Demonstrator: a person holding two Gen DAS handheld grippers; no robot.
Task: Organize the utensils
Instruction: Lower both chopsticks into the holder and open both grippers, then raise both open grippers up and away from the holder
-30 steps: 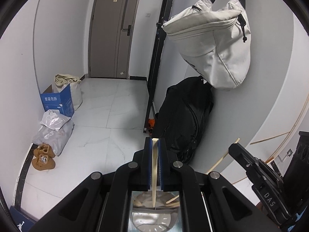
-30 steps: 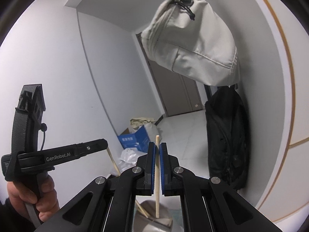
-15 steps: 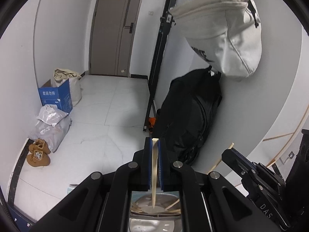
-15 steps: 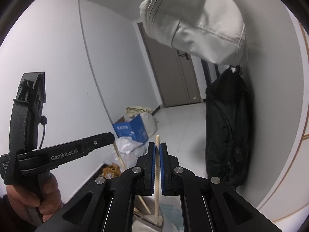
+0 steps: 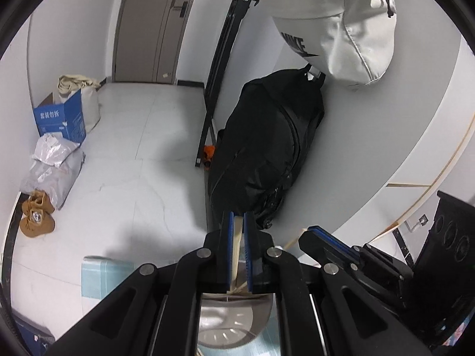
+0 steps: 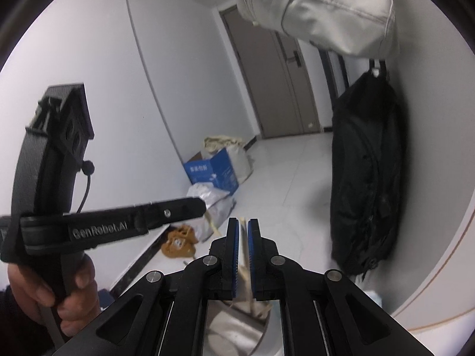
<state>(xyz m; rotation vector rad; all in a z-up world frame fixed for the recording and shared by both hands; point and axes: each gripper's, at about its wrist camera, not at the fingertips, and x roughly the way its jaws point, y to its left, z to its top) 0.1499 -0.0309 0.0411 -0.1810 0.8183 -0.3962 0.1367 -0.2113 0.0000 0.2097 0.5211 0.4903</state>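
Both wrist cameras have pitched downward over the last second: the door and the hanging bag have risen in each view, more floor shows, and the metal holder below the fingers has come further into view. Left gripper [image 5: 236, 225]: its blue-padded fingers are closed on a flat pale wooden utensil [image 5: 236, 246], held upright, with its lower end reaching toward the round metal holder [image 5: 234, 329] directly beneath; whether the tip touches the holder cannot be told. Right gripper [image 6: 243, 231]: its fingers are likewise closed on a thin wooden chopstick [image 6: 245, 255], blurred by motion, whose lower end points into the same holder [image 6: 237, 326]. Further pale sticks already lean inside the holder. The holder stands on a light blue mat [image 5: 104, 276] on what appears to be the desk. Each gripper is visible from the other camera, just beside its neighbour. Beyond lie the white tiled floor [image 5: 142, 154], a black backpack [image 5: 267, 148] against the wall, a white Nike bag [image 5: 335, 23] hanging above it, a blue carton [image 5: 59, 118], grey parcels, brown shoes [image 5: 37, 218] and a grey door [image 5: 148, 23]. Judged progress: some utensils are stowed, and two are gripped over the holder but not yet released. Remaining work is lowering and releasing both; whether other utensils remain outside cannot be told.
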